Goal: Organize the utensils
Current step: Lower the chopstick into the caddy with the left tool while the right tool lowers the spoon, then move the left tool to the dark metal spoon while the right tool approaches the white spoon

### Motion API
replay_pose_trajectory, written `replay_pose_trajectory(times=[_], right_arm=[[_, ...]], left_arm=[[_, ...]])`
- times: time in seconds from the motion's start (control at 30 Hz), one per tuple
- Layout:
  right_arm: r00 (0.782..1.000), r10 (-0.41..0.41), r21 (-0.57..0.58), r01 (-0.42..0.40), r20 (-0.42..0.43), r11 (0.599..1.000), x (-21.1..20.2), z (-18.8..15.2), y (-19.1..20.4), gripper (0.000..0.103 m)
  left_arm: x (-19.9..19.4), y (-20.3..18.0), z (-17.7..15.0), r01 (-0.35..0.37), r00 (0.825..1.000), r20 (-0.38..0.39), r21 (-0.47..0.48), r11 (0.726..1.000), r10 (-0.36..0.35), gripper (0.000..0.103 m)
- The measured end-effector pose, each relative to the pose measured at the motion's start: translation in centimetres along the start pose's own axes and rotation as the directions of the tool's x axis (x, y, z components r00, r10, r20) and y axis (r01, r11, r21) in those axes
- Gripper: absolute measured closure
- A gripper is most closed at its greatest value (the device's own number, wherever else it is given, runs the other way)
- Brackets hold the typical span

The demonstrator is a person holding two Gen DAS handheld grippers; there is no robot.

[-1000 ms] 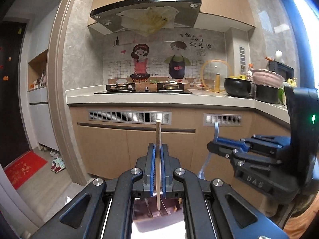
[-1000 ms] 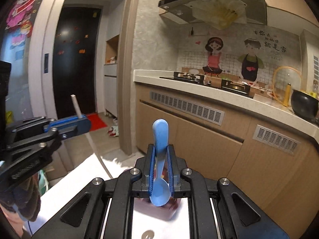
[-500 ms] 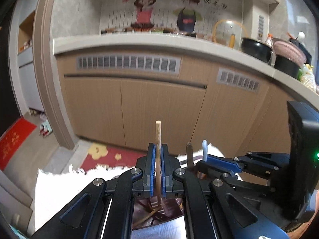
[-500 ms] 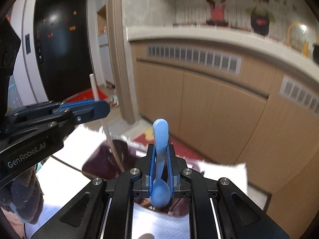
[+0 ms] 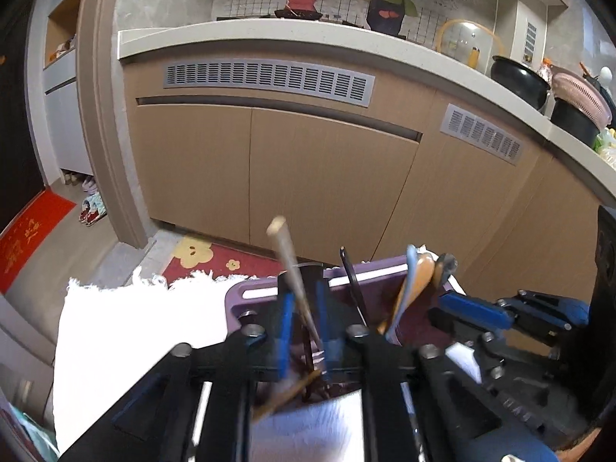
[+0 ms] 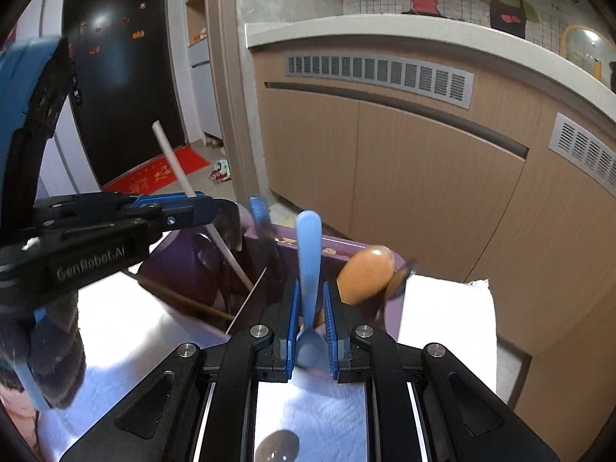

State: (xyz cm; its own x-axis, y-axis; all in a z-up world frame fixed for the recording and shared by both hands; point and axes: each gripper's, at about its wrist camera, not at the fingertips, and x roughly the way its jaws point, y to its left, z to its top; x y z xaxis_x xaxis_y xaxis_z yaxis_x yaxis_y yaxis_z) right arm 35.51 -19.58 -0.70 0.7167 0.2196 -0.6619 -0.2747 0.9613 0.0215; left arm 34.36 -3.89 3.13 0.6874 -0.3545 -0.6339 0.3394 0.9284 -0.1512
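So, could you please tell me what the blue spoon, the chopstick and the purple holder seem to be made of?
Blue spoon: probably plastic; even light-blue colour, smooth matte surface, rounded moulded handle.
Chopstick: looks like bamboo or wood; pale tan, dull, square-cut end, though motion blur hides any grain.
Purple holder: likely plastic; uniform purple, thin wall, soft sheen along the rim.

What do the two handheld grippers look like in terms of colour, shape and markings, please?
Both are black plastic frames with silver screw heads and blue pads lining the inner faces of the two fingers. The left gripper, seen from the side in the right wrist view, carries white "GenRobot.AI" lettering on its body. The right gripper shows the same symmetric, angular black linkage. No cables are clearly visible.
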Motion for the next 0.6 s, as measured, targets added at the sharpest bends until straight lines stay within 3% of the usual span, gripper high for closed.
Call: replay_pose_trajectory(times=[0.03, 0.2, 0.4, 0.6], right_arm=[[1.000, 0.000, 0.002, 0.000, 0.004, 1.000, -0.6, -0.3, -0.1, 0.085], [1.000, -0.019, -0.010, 0.019, -0.021, 1.000, -2.9, -3.0, -0.5, 0.058], [0.990, -0.016, -0.025, 0.012, -0.142, 1.000, -3.1, -8.4, -0.6, 0.055], [0.981, -0.008, 0.009, 0.010, -0.193, 1.000, -3.2, -11.4, -1.1, 0.055]], left_arm=[[-0.6, 0.0, -0.4, -0.002, 1.000, -0.001, 0.000, 1.000, 0.002, 0.074], [-2.9, -0.9, -3.3, -0.005, 1.000, -0.024, 0.034, 0.999, 0.006, 0.062], [-5.7, -2.9, -7.0, 0.014, 0.999, -0.041, 0.070, 0.997, -0.011, 0.052], [-6.3, -2.6, -6.4, -0.012, 1.000, -0.013, 0.062, 0.998, 0.013, 0.047]])
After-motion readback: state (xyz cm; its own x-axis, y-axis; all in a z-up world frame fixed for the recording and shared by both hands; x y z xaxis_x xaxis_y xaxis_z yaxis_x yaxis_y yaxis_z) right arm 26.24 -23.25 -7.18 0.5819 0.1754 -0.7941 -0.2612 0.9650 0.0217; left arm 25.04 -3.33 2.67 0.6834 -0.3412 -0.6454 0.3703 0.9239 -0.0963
